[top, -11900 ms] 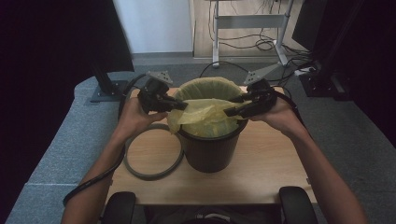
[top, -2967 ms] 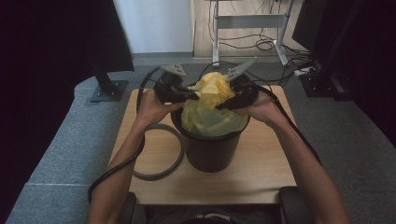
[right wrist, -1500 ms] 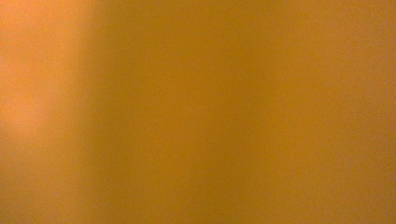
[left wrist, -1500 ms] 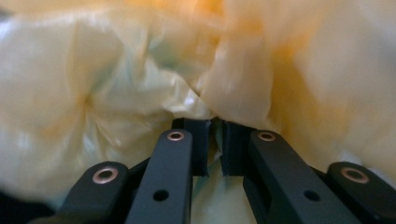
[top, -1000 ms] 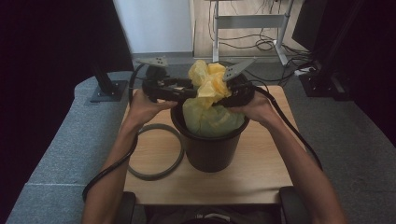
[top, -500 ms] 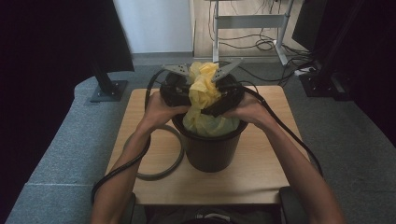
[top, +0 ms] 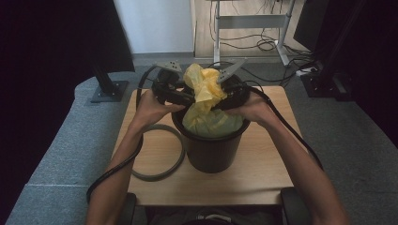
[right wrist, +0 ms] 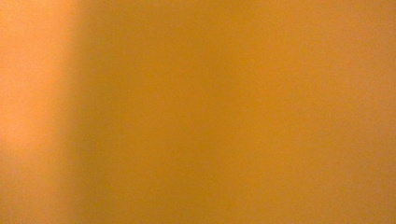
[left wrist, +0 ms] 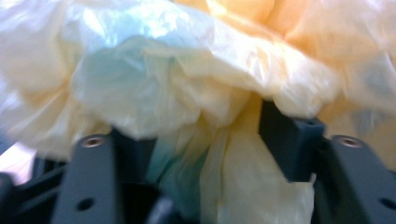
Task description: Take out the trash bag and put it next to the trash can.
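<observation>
Yellow bag (top: 205,89) bunched between both claws, above bin (top: 211,150)

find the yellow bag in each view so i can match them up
High view: the yellow bag bunches upward from the black bin, centre, between both grippers.
Left gripper view: crumpled across the upper frame, its folds dropping between the jaws.
Right gripper view: a blurred orange-yellow surface, probably the bag pressed to the lens.
Shared landmark: the bag's gathered neck.
</observation>
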A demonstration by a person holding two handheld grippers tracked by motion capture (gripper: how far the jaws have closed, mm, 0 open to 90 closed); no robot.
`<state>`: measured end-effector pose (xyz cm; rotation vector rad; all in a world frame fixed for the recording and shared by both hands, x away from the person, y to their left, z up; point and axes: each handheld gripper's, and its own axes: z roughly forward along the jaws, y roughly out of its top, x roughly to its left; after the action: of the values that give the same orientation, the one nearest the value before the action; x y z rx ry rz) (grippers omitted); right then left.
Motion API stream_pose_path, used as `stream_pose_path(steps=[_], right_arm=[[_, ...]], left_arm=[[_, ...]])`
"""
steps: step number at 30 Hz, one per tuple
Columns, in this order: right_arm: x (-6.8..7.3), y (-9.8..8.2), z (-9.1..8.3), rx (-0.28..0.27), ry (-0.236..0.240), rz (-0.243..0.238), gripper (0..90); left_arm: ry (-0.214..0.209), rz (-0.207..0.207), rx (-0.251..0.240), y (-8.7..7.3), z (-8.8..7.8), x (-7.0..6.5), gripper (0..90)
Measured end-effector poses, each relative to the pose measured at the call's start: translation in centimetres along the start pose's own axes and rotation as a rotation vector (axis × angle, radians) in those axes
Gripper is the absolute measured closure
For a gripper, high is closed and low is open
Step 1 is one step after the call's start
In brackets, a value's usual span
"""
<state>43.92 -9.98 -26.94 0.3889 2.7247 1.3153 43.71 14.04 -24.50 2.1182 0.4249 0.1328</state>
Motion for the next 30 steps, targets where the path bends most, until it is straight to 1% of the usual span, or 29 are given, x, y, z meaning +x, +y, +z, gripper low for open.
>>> stream_pose_path(steps=[2,4,6,8,9,10,12,13,15,16,18,19,22,24,28,30], right_arm=[[-0.2,0.3,-0.2,0.003,-0.009,0.003,83.8],[-0.4,0.5,-0.6,0.009,-0.014,0.002,83.6],[-0.6,0.7,-0.9,0.005,-0.019,0.005,83.5],[-0.7,0.8,-1.1,0.011,-0.026,0.004,83.5],[-0.9,1.1,-1.6,0.015,-0.037,0.004,83.5],[-0.9,1.2,-1.8,0.016,-0.040,0.004,83.5],[-1.0,1.6,-2.2,0.024,-0.052,0.002,83.6],[-1.0,1.6,-2.2,0.024,-0.052,0.002,83.6],[-1.1,1.9,-2.7,0.027,-0.062,0.001,83.6],[-1.2,2.0,-3.0,0.031,-0.067,0.002,83.6],[-1.3,2.4,-3.4,0.033,-0.079,0.002,83.6],[-1.3,2.5,-3.7,0.036,-0.083,0.001,83.7],[-1.6,2.7,-4.3,0.039,-0.096,0.004,83.7],[-1.8,2.8,-4.8,0.035,-0.108,0.011,83.7],[-2.0,3.2,-6.0,0.038,-0.128,0.015,83.7],[-2.1,3.3,-6.5,0.042,-0.139,0.015,83.7]], left_arm=[[0.028,-0.002,0.009,-0.3,-0.6,0.2,26.6],[0.047,0.004,0.014,-0.7,-1.2,0.3,25.7],[0.067,-0.001,0.018,-1.1,-1.8,0.5,23.3],[0.074,-0.003,0.013,-1.4,-2.0,0.6,20.2],[0.081,-0.012,0.001,-1.9,-2.4,0.9,19.0],[0.081,-0.012,0.001,-1.9,-2.4,0.9,17.3],[0.098,-0.019,-0.028,-2.5,-3.2,1.2,14.7],[0.098,-0.019,-0.028,-2.5,-3.2,1.2,13.5],[0.113,-0.020,-0.036,-3.0,-3.7,1.4,13.4],[0.115,-0.027,-0.041,-3.3,-3.9,1.5,13.1],[0.123,-0.037,-0.043,-3.8,-4.3,1.7,10.9],[0.128,-0.037,-0.038,-4.1,-4.4,1.8,10.0],[0.160,-0.040,-0.019,-5.0,-4.5,2.0,5.4],[0.165,-0.045,-0.013,-5.6,-4.6,2.2,4.6],[0.182,-0.074,-0.015,-7.3,-4.8,2.7,0.9],[0.183,-0.092,-0.021,-8.2,-4.9,2.9,0.0]])
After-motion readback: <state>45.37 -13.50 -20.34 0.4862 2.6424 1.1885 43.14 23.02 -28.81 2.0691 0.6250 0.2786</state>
